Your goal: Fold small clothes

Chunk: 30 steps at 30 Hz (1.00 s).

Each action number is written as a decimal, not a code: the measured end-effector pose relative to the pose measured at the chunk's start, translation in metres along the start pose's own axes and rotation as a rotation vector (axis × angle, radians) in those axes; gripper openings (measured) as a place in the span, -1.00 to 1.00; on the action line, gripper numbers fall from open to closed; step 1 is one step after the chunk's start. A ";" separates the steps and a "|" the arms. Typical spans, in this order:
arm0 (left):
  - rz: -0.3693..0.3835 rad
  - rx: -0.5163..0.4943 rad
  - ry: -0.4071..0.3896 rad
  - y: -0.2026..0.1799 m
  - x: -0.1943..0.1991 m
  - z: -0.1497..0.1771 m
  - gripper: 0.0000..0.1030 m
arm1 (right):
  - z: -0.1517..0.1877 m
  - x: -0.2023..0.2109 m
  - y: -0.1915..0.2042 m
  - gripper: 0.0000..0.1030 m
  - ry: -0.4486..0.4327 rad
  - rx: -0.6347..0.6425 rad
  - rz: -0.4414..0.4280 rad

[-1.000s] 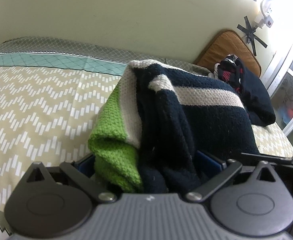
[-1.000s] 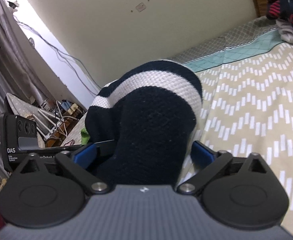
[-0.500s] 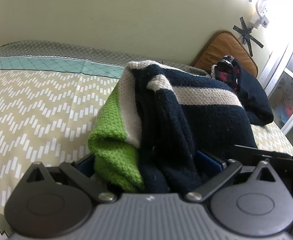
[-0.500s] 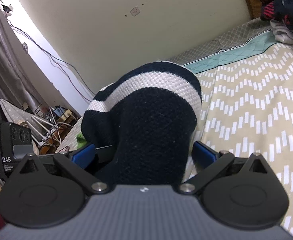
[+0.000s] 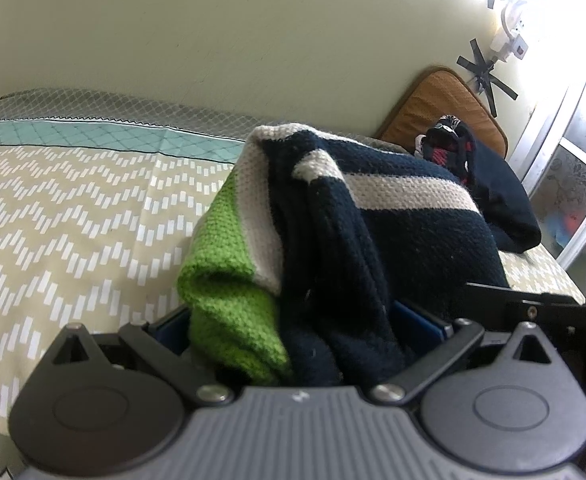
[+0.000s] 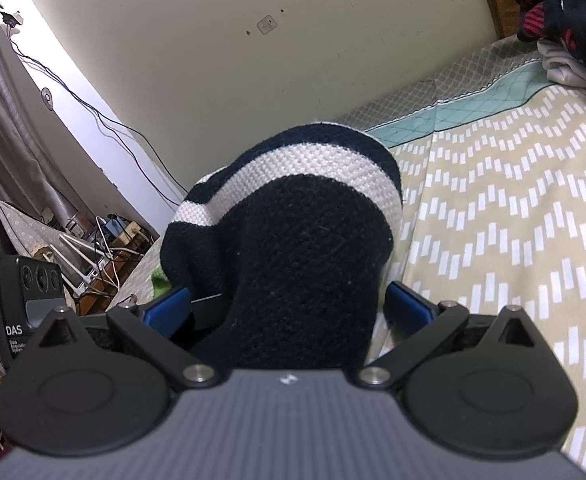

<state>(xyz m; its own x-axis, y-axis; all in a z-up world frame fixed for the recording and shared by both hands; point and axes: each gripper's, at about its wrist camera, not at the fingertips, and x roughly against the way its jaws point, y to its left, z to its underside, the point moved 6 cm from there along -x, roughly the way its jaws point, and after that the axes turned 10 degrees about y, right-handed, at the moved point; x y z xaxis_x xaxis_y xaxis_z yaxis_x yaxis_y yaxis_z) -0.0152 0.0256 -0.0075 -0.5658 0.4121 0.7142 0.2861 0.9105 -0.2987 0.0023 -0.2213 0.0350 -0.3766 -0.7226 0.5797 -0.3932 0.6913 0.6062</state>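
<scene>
Both grippers had the same knit sweater (image 5: 405, 236) bunched and lifted off the bed (image 5: 73, 216).

Left gripper (image 5: 293, 332): fingers closed down on a thick wad, green hem plus navy layers stuffed between the blue pads. Right gripper (image 6: 289, 308): fingers clamped on a navy fold of the sweater (image 6: 293, 240), pads only part closed because the fabric bulk kept them apart.

Risks, my read:
- Both grips were on multi-layer bunches, not clean edges. Any pull apart would likely drag only the outer layer, so the inner layers slip and the fold comes out skewed.
- The knit is thick and stretchy. Tension between the two grippers could distort it rather than flatten it.
- The sweater blocked most of both cameras, so lay-down on the bed would be close to blind.
- A pile of dark clothes (image 5: 489, 192) lay on the bed beyond the sweater, near the brown headboard (image 5: 445, 108). A set-down in that direction could catch it.

Sweater look: chunky knit, navy body, cream stripe across it, bright green band at one end. Crumpled into a hump, no flat panel visible, sleeves not distinguishable.
</scene>
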 end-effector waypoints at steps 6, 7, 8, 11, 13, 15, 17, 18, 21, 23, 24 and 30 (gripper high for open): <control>0.001 0.004 -0.006 -0.001 0.001 0.001 1.00 | 0.000 0.001 0.000 1.00 0.000 0.002 -0.002; 0.000 0.003 -0.006 0.000 0.001 0.001 1.00 | 0.000 0.001 0.000 1.00 0.001 0.002 -0.004; 0.001 0.003 -0.006 0.000 0.001 0.001 1.00 | 0.000 0.001 0.000 1.00 0.001 0.002 -0.004; -0.001 0.006 -0.011 -0.001 0.002 0.001 1.00 | 0.000 0.001 0.000 1.00 0.001 0.003 -0.007; -0.001 0.007 -0.013 -0.001 0.002 0.001 1.00 | 0.001 0.001 0.000 1.00 0.001 0.003 -0.008; -0.001 0.008 -0.013 -0.001 0.003 0.002 1.00 | 0.001 0.001 0.000 1.00 0.001 0.003 -0.009; -0.001 0.008 -0.013 -0.001 0.003 0.002 1.00 | 0.001 0.001 0.000 1.00 0.000 0.000 -0.009; -0.001 0.008 -0.013 -0.001 0.003 0.002 1.00 | 0.002 0.002 0.000 1.00 -0.001 -0.001 -0.008; 0.000 0.009 -0.013 -0.001 0.003 0.002 1.00 | 0.002 0.004 0.000 1.00 -0.005 -0.012 -0.015; 0.000 0.011 -0.013 -0.002 0.003 0.002 1.00 | 0.003 0.008 -0.002 1.00 -0.017 -0.029 -0.027; 0.001 0.011 -0.012 -0.001 0.003 0.002 1.00 | 0.003 0.010 -0.003 0.99 -0.025 -0.039 -0.033; 0.001 0.010 -0.013 -0.001 0.003 0.002 1.00 | 0.003 0.011 -0.005 0.89 -0.028 -0.051 -0.009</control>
<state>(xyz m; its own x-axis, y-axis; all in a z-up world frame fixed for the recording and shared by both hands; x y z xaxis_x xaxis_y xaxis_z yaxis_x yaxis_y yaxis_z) -0.0185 0.0263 -0.0062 -0.5754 0.4135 0.7056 0.2790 0.9103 -0.3058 -0.0019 -0.2328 0.0365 -0.3967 -0.7277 0.5596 -0.3536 0.6837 0.6384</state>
